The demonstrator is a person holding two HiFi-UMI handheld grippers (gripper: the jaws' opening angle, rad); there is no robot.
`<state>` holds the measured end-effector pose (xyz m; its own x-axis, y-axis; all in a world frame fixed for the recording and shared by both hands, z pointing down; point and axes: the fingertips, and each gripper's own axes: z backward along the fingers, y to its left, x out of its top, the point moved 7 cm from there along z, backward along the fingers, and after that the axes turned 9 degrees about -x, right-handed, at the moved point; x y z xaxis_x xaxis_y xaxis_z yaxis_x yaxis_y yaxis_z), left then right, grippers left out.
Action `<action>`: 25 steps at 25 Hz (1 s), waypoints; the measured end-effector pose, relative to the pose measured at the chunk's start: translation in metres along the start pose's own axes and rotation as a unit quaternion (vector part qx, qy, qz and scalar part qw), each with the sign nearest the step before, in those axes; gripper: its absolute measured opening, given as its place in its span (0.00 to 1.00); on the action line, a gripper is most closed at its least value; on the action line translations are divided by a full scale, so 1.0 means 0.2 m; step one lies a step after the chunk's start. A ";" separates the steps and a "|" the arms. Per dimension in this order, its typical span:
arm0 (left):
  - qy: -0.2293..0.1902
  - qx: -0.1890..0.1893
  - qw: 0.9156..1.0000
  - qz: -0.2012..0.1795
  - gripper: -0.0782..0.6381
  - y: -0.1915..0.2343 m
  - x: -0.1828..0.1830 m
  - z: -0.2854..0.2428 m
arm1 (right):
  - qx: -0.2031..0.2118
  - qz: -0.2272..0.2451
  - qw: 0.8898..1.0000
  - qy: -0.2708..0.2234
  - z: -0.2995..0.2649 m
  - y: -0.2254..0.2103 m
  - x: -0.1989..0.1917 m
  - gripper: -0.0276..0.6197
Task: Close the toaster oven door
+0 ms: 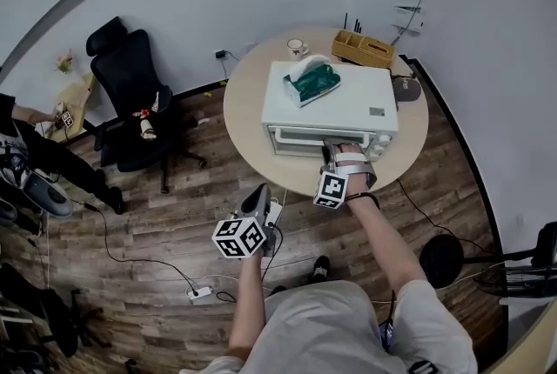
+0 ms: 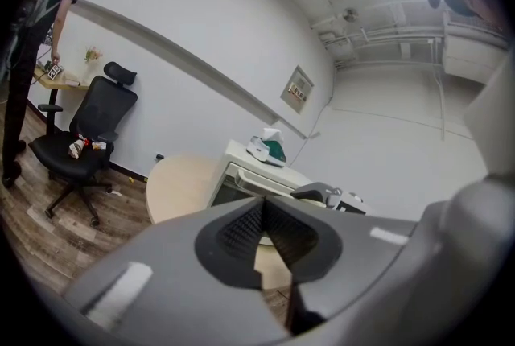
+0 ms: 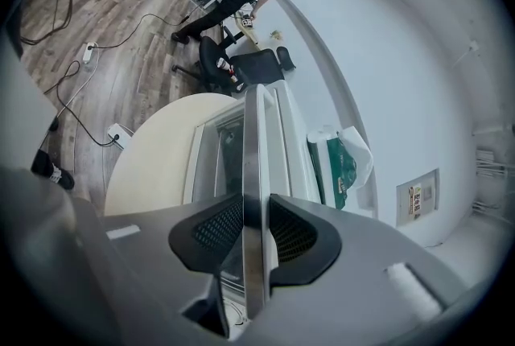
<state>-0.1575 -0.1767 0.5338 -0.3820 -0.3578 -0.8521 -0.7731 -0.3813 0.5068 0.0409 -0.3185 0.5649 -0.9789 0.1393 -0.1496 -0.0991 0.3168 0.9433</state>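
A white toaster oven (image 1: 331,107) sits on a round beige table (image 1: 248,116). Its glass door stands upright against the front. My right gripper (image 1: 344,156) reaches in at the door's right end. In the right gripper view the metal door handle (image 3: 254,151) runs straight between the two black pads, and my right gripper (image 3: 256,228) is shut on it. My left gripper (image 1: 259,205) hangs low in front of the table, over the floor, shut with nothing in it. From the left gripper view the oven (image 2: 257,175) shows beyond the closed left gripper (image 2: 263,236).
A green tissue pack (image 1: 311,81) lies on the oven's top. A wooden box (image 1: 364,49) and a cup (image 1: 297,45) stand at the table's far side. A black office chair (image 1: 135,103) is to the left. Cables and a power strip (image 1: 200,292) lie on the wood floor.
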 end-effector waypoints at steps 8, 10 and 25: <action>-0.005 0.008 1.000 -0.001 0.19 0.01 0.02 0.02 | -0.003 0.000 1.000 0.001 -0.02 -0.02 0.00 0.19; -0.004 0.008 1.000 0.000 0.19 0.00 0.01 0.03 | -0.002 -0.001 1.000 0.003 -0.02 -0.02 0.01 0.19; 0.005 0.008 1.000 -0.016 0.19 -0.08 -0.03 -0.02 | 0.007 -0.120 0.993 0.000 0.09 -0.03 -0.03 0.19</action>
<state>-0.1406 -0.1728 0.5306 -0.3520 -0.3545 -0.8663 -0.7929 -0.3788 0.4772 0.0506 -0.3042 0.5547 -0.9273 0.0586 -0.3696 -0.3269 0.3542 0.8762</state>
